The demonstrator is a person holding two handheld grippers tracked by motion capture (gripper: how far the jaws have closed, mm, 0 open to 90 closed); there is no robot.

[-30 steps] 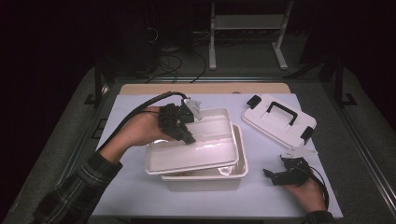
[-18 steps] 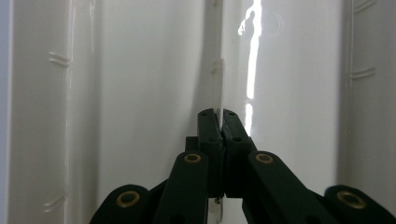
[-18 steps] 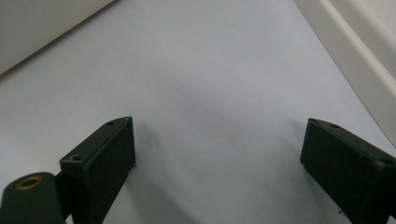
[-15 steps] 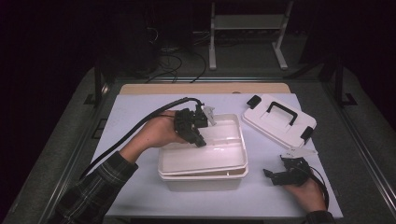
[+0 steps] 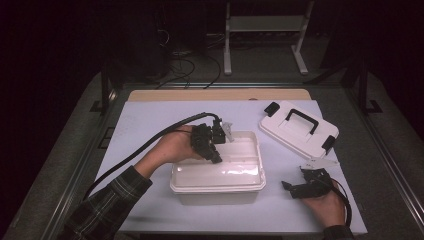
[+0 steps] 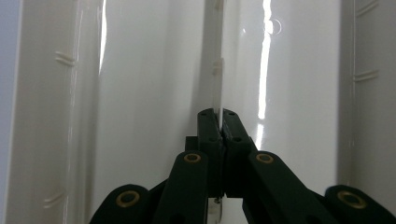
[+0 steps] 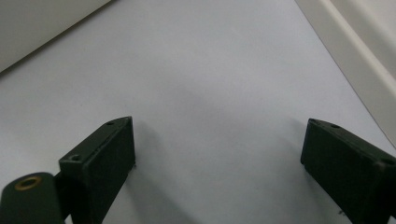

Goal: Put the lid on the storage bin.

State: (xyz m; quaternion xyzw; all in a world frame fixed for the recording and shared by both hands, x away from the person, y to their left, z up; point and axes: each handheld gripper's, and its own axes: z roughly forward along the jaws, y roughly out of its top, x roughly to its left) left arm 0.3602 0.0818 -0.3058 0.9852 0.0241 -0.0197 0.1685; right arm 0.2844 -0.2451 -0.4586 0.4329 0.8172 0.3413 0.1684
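Over the white box point(image 5: 218, 187) mid-table, your left gripper point(image 5: 216, 150) pinches the inner tray's point(image 5: 240, 165) thin rim point(image 6: 217, 70), jaws shut, to seat it level; right gripper point(image 5: 300, 186) rests wide open, empty, beside the lid point(image 5: 297, 130).

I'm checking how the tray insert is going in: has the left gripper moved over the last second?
Yes. The left gripper, shut on the inner tray, has carried it rightward toward the lid, settling it squarely into the white box.

left gripper point(image 5: 216, 145) black, brass-ringed pivots, thick black cable; plaid sleeve point(image 5: 107, 205), maybe green-grey.
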